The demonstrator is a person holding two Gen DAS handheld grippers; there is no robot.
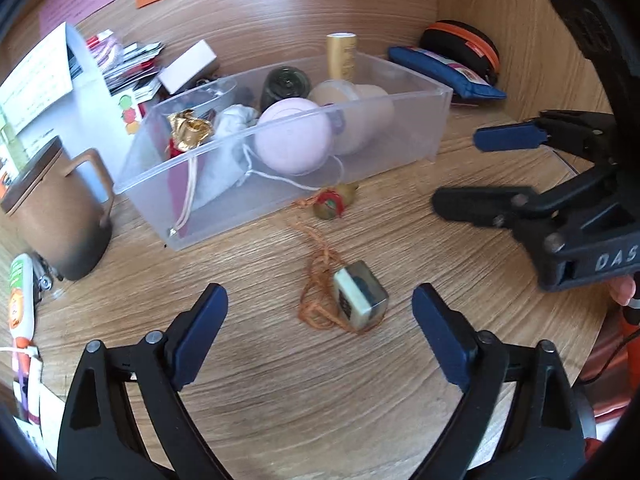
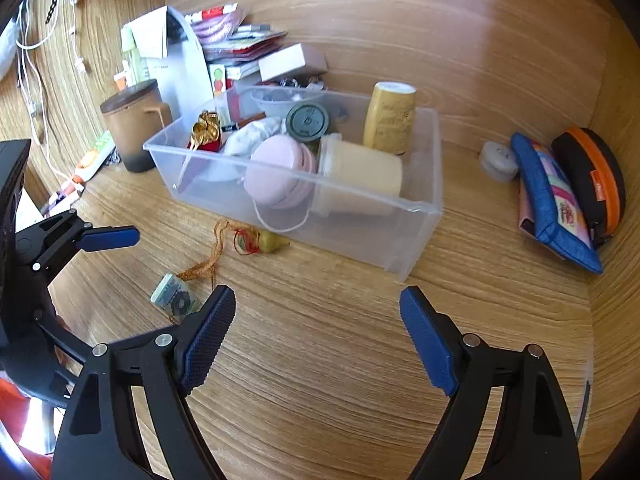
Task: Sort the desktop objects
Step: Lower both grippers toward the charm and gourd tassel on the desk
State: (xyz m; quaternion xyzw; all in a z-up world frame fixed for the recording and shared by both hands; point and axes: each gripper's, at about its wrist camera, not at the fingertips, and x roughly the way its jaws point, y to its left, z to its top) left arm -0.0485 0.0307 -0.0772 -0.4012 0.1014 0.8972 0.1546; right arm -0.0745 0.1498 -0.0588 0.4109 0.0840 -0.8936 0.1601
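Observation:
A clear plastic bin [image 1: 424, 98] [image 2: 424, 208] sits on the wooden desk, holding a pink round case [image 1: 294, 136] [image 2: 280, 172], a cream jar [image 2: 360, 172], a yellow bottle [image 2: 390, 118], a dark lid and a gold ornament. In front of it lie a small block charm [image 1: 360, 298] [image 2: 174, 298] on an orange cord and a small gourd charm [image 1: 332, 202] [image 2: 262, 240]. My left gripper [image 1: 320, 312] is open, its fingers either side of the block charm. My right gripper [image 2: 316, 328] is open and empty over bare desk; it also shows in the left wrist view [image 1: 460, 172].
A brown lidded mug [image 1: 56, 216] [image 2: 134, 124] stands left of the bin, with papers and a white box behind. A blue pouch [image 2: 556, 204] [image 1: 444, 72] and a black-orange case [image 2: 592, 176] lean at the right wall. A small white disc [image 2: 498, 160] lies beside them.

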